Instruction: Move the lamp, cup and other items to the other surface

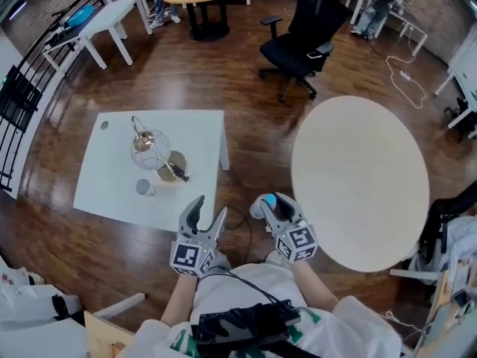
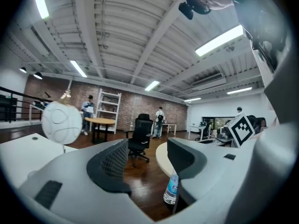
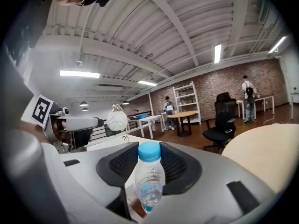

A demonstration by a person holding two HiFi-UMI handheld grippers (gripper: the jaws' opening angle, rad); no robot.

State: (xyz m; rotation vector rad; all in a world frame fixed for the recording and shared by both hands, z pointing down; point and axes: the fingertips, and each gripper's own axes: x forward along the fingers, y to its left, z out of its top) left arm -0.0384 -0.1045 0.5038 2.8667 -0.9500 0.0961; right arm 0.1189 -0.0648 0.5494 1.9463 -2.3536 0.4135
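Since the job is to carry everything across to the other surface, the large round beige table lies bare and looks like the receiving place. The white square table, to the left of the round table across a strip of dark wood floor, bears the load not yet moved. On that white table, on the side nearer the round table, stands the lamp with a white wire-globe shade. A brown round piece sits close against it, perhaps its base; I cannot tell. The right gripper hangs just off the round table's left edge, its jaws clenched on the clear plastic water bottle with a blue cap. The ribbed pads hold the bottle by its shoulders and keep it upright, probably so it can be stood straight down on the beige top. The left gripper, further left of the round table, is released, with only floor showing between its jaws, so it seems free for the next pick. A small pale grey cup waits on the white table, well apart from the round table. A black office chair stands beyond the round table's far edge, clear of the short path. Nothing blocks that path.
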